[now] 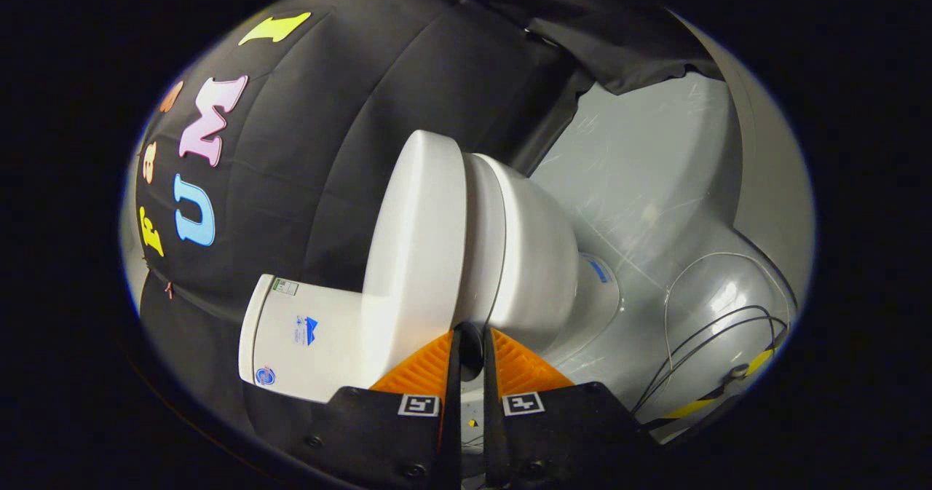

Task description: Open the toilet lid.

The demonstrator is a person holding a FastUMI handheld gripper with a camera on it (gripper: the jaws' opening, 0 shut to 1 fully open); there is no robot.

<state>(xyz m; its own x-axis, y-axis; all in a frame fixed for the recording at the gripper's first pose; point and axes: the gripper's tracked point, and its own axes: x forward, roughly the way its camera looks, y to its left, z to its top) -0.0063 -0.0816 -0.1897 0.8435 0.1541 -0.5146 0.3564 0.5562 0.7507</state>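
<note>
White glossy plastic toilet lid (415, 235) lies flat on the seat just ahead of your tool (470, 341). With its orange fingers (426, 370) narrow and empty, hook the rim, then lift steadily toward the tank (306, 337).

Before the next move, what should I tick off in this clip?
1. Lid down on the bowl, not yet lifted: ok.
2. Gripper lined up on the seam between lid and bowl: ok.
3. Fingers holding the lid's edge: cannot tell; a narrow dark slit shows between them.
4. Nothing lying on the lid: ok.
5. Cables on the floor beyond the bowl, apart from the fingers: ok.
</note>
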